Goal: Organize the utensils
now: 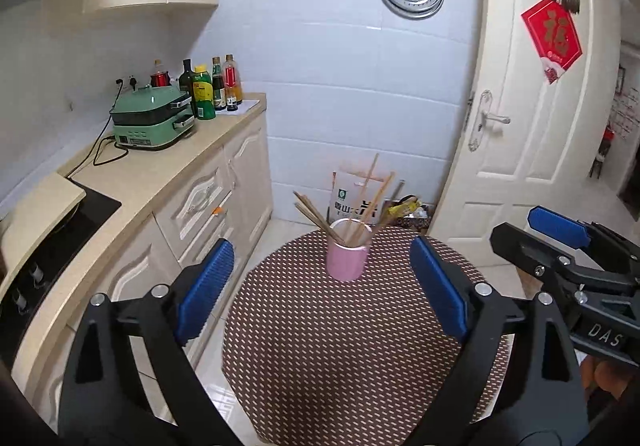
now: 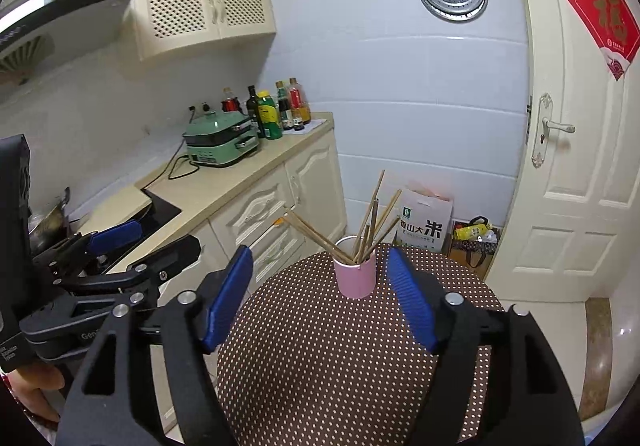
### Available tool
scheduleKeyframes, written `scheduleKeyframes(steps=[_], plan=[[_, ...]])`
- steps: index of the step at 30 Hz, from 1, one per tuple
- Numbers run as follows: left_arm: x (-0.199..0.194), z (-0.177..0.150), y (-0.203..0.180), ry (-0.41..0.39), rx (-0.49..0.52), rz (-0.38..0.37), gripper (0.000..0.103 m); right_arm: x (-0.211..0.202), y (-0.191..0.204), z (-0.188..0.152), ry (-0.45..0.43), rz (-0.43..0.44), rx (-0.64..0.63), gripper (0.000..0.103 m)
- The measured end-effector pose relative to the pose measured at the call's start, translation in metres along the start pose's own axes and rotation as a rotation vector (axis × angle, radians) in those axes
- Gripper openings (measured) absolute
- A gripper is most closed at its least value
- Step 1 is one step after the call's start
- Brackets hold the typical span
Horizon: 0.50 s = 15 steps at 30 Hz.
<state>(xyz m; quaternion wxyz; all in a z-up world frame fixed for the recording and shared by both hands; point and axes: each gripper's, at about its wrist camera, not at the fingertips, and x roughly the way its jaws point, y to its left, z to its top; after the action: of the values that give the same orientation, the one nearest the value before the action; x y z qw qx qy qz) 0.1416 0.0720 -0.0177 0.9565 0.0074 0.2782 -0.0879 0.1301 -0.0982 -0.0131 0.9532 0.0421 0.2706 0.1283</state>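
Thin wooden chopsticks [image 1: 348,206] stand fanned in a pink cylindrical cup [image 1: 346,260] on the dotted brown round surface [image 1: 360,346], ahead of both grippers, left gripper [image 1: 320,286] and right gripper [image 2: 320,298], whose jaws are apart and empty. The sticks look light, stiff and slippery; pinch mid-shaft.

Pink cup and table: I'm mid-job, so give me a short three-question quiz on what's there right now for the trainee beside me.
1. True or false: the chopsticks lie flat on the round table.
2. What holds the chopsticks? A) a green appliance B) a pink cup C) a rice bag
3. Fill in: the left gripper and right gripper each stand ____, with nothing between the pads.

Key
1. False: they stand fanned out in the cup.
2. B
3. open
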Motion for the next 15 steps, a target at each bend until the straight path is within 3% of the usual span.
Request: scheduleKeyframes(steps=[8,15], plan=[[-0.046,-0.020,-0.026,-0.020,-0.018,0.020,0.092,-0.052,-0.004,-0.010,-0.044,0.008,-0.033,0.081],[-0.086,-0.027,-0.032,-0.090,-0.020,0.077,0.093,-0.085,0.004,-0.015,-0.101,0.002,-0.081,0.088]])
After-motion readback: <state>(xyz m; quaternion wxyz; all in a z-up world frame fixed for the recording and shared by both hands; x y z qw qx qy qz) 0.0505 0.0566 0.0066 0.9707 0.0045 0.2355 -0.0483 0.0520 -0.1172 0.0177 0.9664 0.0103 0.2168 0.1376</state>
